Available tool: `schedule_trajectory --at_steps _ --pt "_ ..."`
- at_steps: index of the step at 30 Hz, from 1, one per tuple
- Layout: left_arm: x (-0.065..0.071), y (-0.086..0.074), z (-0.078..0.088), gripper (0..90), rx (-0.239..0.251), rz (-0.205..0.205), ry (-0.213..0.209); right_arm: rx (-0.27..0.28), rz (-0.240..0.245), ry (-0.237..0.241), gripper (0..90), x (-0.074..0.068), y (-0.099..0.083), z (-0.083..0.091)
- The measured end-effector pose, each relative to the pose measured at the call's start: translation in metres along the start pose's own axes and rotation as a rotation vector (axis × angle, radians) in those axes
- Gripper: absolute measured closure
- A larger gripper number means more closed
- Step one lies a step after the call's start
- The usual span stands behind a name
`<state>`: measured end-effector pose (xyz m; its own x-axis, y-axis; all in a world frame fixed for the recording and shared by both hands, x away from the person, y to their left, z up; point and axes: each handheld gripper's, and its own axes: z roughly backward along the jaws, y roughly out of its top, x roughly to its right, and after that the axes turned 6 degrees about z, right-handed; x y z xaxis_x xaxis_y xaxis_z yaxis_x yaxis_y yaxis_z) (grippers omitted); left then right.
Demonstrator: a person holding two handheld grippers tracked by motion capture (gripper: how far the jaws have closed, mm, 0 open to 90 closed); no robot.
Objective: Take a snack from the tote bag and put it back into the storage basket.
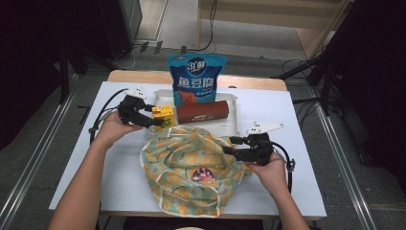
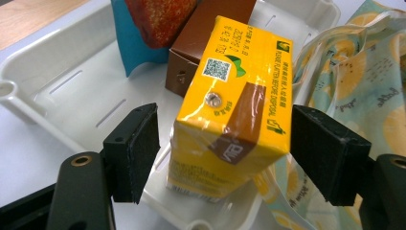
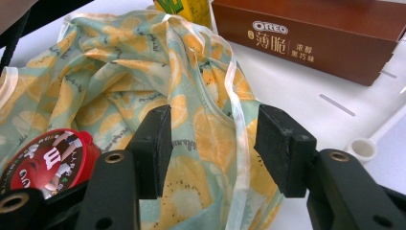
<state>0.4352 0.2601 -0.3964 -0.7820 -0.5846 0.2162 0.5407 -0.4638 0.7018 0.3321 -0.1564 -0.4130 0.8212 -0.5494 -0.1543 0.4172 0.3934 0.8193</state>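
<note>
blue snack bag (image 2: 131, 45) cut off, red tin (image 3: 45, 158) half hidden

"OREO" on brown box (image 3: 311, 36), "FLATTEN BEFORE DISPOSAL" on yellow carton (image 2: 230, 115), "鱼豆腐" on blue bag (image 1: 195, 79)

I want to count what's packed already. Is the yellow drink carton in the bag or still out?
Out. The yellow drink carton rests on the white tray's edge beside the patterned bag, between the left gripper's open jaws.

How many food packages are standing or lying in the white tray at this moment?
3: the blue snack bag stands at the back, the brown Oreo box lies in the middle, and the yellow drink carton sits on the left rim. Others may be hidden behind the bag.
</note>
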Motion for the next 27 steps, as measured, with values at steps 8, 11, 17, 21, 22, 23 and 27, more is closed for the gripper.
schedule_trajectory --at_steps 8,11,17,21,22,23,27 --pt "0.002 -0.007 0.019 28.4 -0.022 0.039 0.008 0.007 -0.001 -0.004 48.2 0.001 0.001 0.003" --pt "0.002 -0.011 0.025 31.9 0.008 0.050 0.007 0.007 0.001 -0.003 48.2 0.001 0.001 0.003" --pt "0.004 -0.020 0.036 55.4 0.043 0.069 -0.013 0.019 0.011 -0.001 48.2 0.000 0.004 0.002" --pt "0.004 -0.026 0.041 72.8 0.065 0.091 -0.045 0.022 0.017 0.007 48.2 0.001 0.006 0.001" --pt "0.005 -0.027 0.042 76.1 0.072 0.096 -0.058 0.022 0.020 0.009 48.2 0.001 0.008 0.000" --pt "0.006 -0.028 0.043 79.0 0.078 0.095 -0.059 0.022 0.022 0.011 48.2 0.001 0.008 -0.001" --pt "0.012 -0.029 0.039 89.9 0.064 0.067 -0.083 0.018 0.030 0.020 48.2 0.001 0.011 -0.005"
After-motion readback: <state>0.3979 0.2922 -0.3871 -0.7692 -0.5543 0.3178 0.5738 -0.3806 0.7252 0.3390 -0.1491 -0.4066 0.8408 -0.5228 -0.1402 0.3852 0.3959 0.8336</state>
